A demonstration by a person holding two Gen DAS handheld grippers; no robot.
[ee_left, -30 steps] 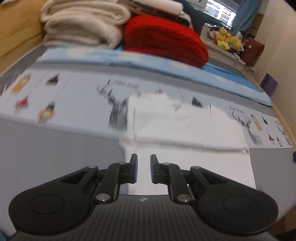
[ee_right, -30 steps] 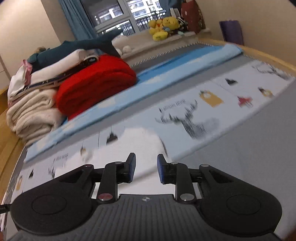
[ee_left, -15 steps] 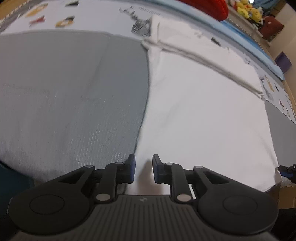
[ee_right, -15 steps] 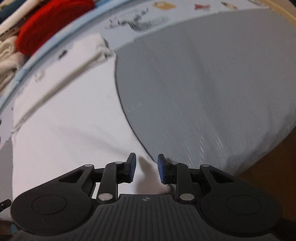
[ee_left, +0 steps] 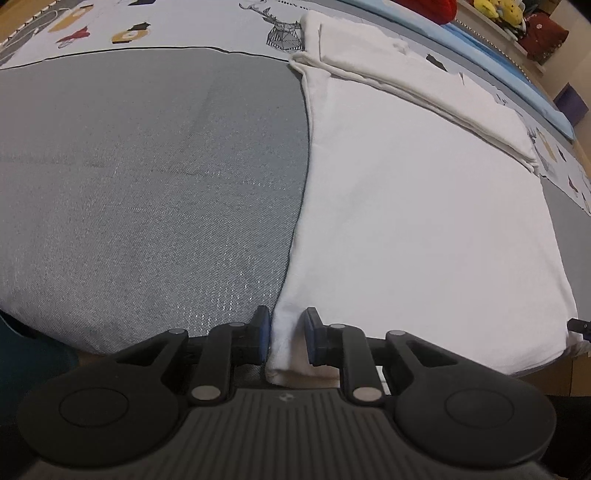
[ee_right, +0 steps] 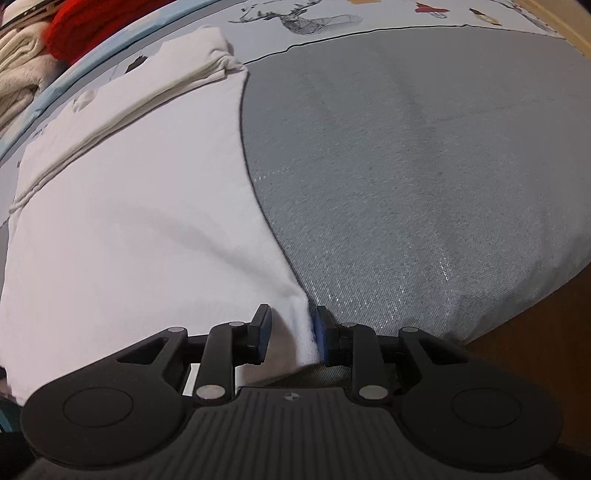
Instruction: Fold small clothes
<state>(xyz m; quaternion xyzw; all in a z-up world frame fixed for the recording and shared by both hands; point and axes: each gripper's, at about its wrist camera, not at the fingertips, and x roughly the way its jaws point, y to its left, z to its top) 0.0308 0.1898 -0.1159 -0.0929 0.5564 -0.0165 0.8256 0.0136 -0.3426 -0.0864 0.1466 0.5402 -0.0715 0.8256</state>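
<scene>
A: Garment? 
B: White garment [ee_left: 424,206] flat on grey bed cover [ee_left: 147,177], far end folded over.
A: Tongs? 
B: Left tongs [ee_left: 286,336] and right tongs [ee_right: 291,336] narrow, each straddling a near corner, unclamped.

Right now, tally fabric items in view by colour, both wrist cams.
White: 1, the white garment, far end folded over
Red: 1, the red blanket
Cream: 1, the cream blanket stack
Grey and printed: 1, the bedspread under it all
Total: 4
</scene>
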